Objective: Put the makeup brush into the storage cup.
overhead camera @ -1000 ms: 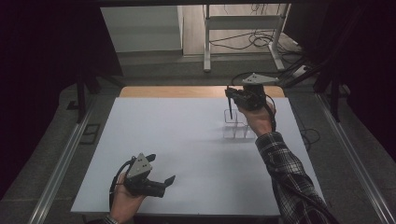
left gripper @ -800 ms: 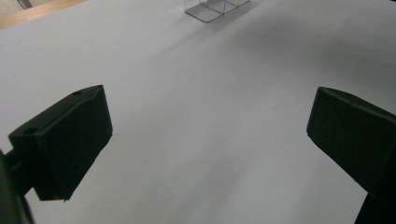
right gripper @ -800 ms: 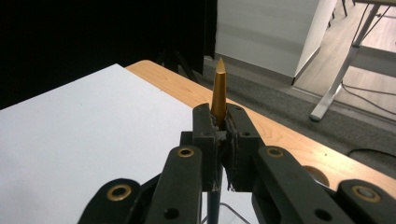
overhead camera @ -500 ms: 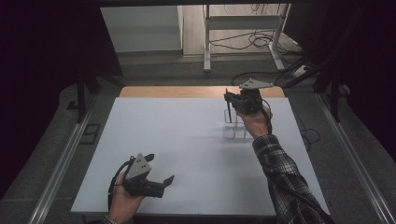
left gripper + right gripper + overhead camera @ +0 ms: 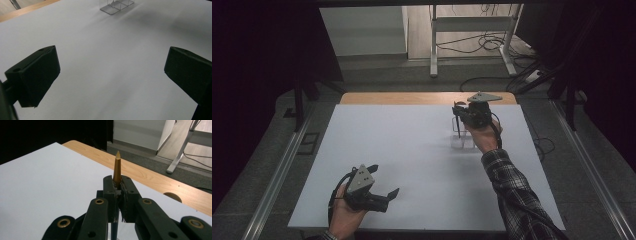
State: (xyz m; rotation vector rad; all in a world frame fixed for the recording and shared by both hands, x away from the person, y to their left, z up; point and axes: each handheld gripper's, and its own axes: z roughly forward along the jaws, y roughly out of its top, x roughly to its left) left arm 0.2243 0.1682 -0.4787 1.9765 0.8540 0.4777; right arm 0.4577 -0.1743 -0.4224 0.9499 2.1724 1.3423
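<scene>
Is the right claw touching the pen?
Touching. In the right gripper view the right claw is clamped shut on the pen, whose gold tip sticks up from between its jaws.

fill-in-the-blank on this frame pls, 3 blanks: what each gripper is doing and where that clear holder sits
1. The right gripper is shut on a pen with a ____ pointed tip.
2. The left gripper rests near the table's front edge with its jaws ____.
3. In the high view, the clear holder stands on the white table right beside the ____ gripper.

Missing words: gold; open; right
</scene>
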